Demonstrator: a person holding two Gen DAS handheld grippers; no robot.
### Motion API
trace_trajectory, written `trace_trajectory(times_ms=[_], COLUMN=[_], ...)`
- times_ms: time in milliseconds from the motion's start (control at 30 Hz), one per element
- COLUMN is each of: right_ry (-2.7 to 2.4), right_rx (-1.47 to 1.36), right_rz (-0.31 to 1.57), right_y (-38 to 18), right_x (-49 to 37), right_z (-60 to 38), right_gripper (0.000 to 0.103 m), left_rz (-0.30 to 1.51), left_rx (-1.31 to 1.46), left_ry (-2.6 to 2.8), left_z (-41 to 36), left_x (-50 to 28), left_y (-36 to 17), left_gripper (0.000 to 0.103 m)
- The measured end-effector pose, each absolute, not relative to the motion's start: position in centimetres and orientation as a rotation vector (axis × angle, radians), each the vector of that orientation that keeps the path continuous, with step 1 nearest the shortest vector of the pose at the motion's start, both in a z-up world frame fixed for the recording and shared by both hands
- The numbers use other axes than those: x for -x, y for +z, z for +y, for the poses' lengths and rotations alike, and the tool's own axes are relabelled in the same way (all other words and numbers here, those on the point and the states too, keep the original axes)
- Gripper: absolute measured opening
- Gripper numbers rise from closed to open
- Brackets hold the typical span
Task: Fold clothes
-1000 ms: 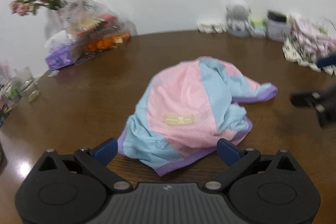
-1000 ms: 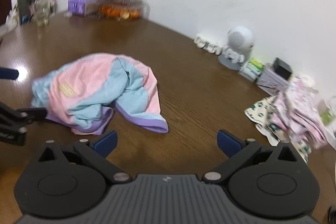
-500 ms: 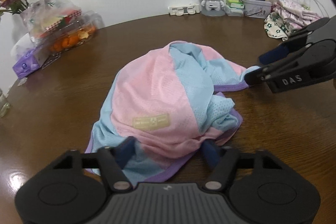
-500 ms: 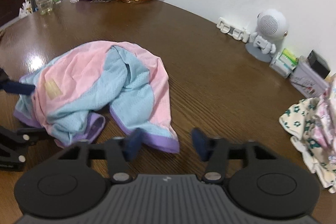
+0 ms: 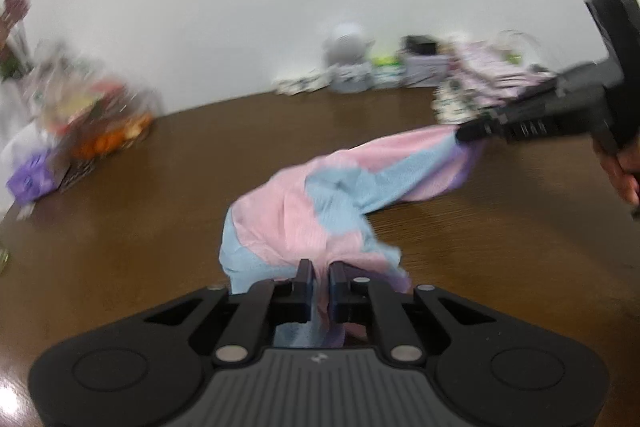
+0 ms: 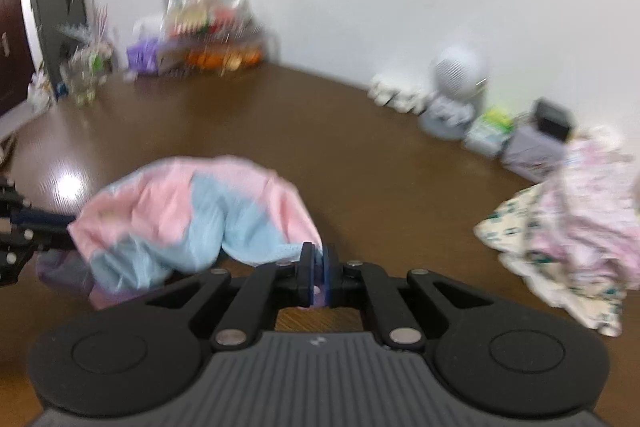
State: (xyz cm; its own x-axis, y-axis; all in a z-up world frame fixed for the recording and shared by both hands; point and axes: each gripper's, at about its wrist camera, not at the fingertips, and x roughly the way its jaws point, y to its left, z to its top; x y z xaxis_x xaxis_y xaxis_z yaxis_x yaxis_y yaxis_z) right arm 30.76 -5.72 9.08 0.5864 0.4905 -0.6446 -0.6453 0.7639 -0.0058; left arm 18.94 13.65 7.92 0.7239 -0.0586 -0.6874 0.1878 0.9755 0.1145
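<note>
The pink-and-blue garment (image 5: 320, 199) hangs stretched between the two tools above the middle of the brown table (image 5: 160, 187), sagging in the span between them, and I cannot tell whether its lowest fold touches the wood. It looks like thin mesh fabric with purple trim: light, limp and prone to bunching, so I judge it wants holding at the hem or corners, not mid-panel, or it will slump into a wad. The left gripper (image 5: 319, 281) has its jaws pinched together on a gathered bit of the near edge. The right gripper (image 6: 319, 275) is likewise clamped on a bit of blue-and-purple edge (seen from the left camera it reaches in from the far right, angled down toward the cloth). A second heap of patterned clothes (image 6: 572, 227) lies at the far right of the table, near a small white speaker (image 6: 456, 83).
</note>
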Motion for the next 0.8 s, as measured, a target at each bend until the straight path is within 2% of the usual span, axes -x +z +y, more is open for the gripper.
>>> trace_trajectory(times_ms=[233,467,633,700,800], right_ry=[0.524,0.335,0.330,0.354,0.400], right_rx=[0.205,0.173,0.174,0.198,0.267], right_rz=[0.549,0.448,0.453,0.496,0.594], right_y=[16.6,25.1,27.4,26.0,21.1], right_x=[-26.3,-22.0,-24.5,-26.6,-29.9], right_z=[-17.2,-27.2,-24.4,-20.6,-13.1], right_gripper=[0.003,0.003,0.003,0.003,0.005], left_rz=[0.639,0.545,0.677,0.747,0.847], left_rx=[-0.203,-0.086,0.146,0.203,0.223], left_ry=[-0.331,-0.556,-0.506,-0.417,-0.239], left_z=[7.9,3.6,6.1,7.9,11.0], left_x=[-12.0,-7.2,-8.8,-9.8,-11.2], left_y=[13.0,16.9,12.7,9.4,4.9], left_gripper=[0.006,0.006,0.007,0.012,0.019])
